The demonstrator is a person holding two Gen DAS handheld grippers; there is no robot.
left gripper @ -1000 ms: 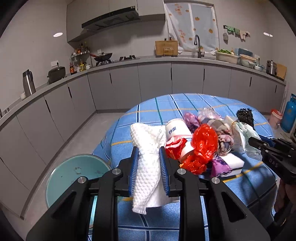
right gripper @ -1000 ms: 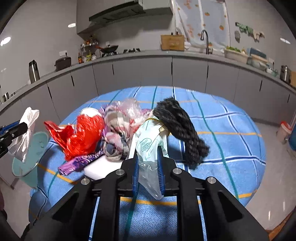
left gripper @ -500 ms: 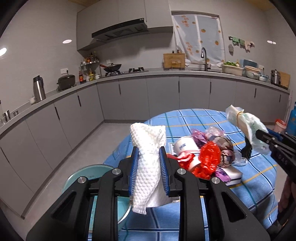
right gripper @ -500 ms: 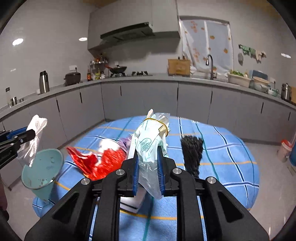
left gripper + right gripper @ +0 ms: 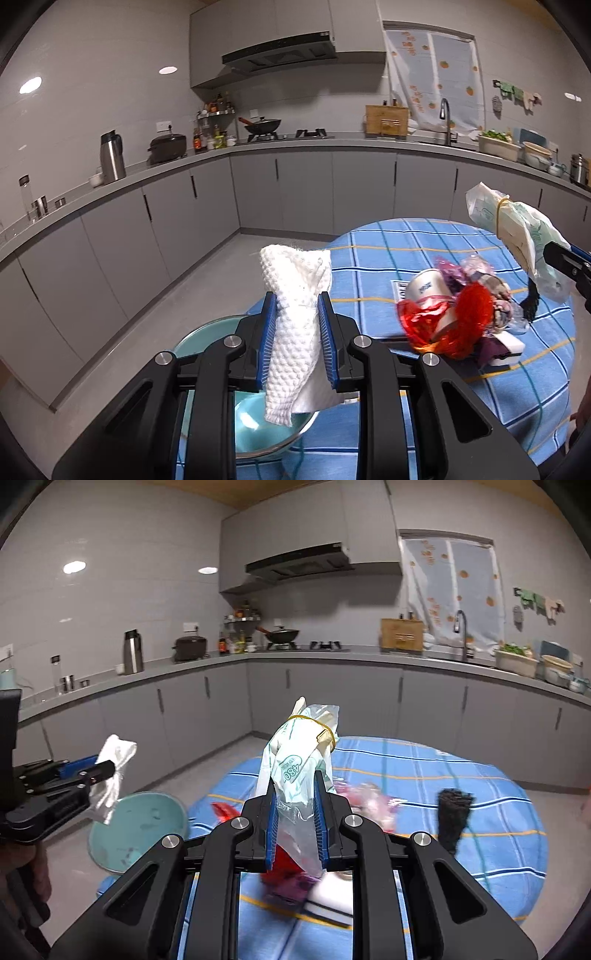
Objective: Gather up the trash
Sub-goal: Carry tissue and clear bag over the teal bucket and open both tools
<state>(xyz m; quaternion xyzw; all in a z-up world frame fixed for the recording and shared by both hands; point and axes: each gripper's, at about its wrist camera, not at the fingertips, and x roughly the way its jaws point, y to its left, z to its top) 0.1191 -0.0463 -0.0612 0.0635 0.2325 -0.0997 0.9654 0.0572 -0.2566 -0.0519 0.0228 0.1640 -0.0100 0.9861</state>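
Claws first: my left claw is clamped narrow on a white waffle-textured cloth, which stands up between the blue pads and hangs out below them. My right claw is pinched just as narrow on a clear plastic bag printed in green and bound near its top with a yellow rubber band. Both pieces are off the desk and in the air.

Below the left claw sits the teal bin, open-mouthed, on the floor just beside the edge of the desk; the cloth's lower end hangs over its rim area. From the right wrist view the bin lies off to the left and lower, so the bag is not above it yet.

On the checked blue cloth of the desk the rest of the trash waits in a heap: red crinkled plastic, a white paper cup, purple and pinkish wrappers, a white block and a black bristly thing.

I judge this as the carry step, both loads headed for the bin. Next, I would centre the cloth over the opening and let go, then swing the bag across and down over the same opening before releasing, keeping the two claws from colliding above the rim.
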